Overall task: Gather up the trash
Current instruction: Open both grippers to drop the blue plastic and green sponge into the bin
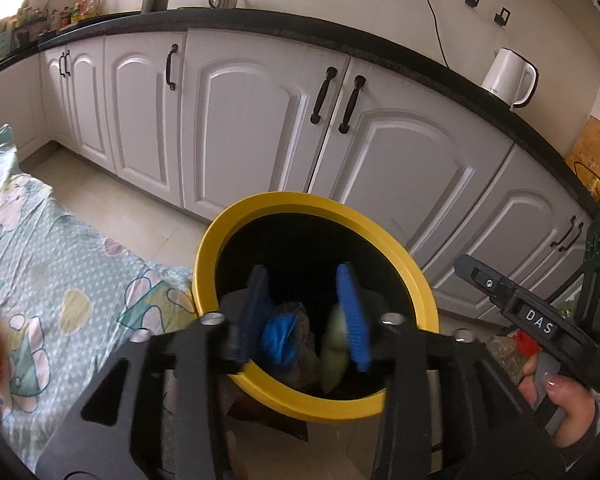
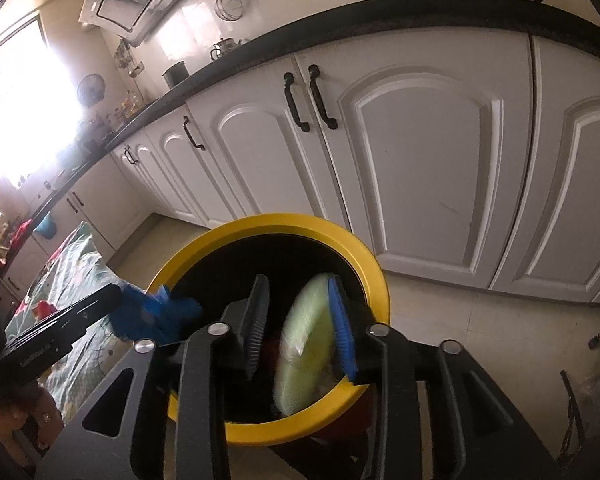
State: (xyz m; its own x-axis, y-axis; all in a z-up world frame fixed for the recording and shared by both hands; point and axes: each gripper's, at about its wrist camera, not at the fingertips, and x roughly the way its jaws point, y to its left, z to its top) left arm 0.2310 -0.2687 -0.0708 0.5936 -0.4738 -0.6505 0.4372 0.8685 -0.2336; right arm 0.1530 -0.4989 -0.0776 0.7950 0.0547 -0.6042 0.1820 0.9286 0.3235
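A yellow-rimmed bin with a dark inside stands on the floor before the cabinets; it also shows in the right wrist view. My left gripper is open over the bin mouth, with a crumpled blue piece dropping between its fingers. In the right wrist view the left gripper reaches in from the left with the blue piece at its tips. My right gripper is open over the bin; a pale green sponge-like piece lies against its right finger, blurred. It also shows in the left wrist view.
White cabinets under a black counter stand behind the bin, with a white kettle on the counter. A table with a patterned cloth lies at the left. Tiled floor surrounds the bin.
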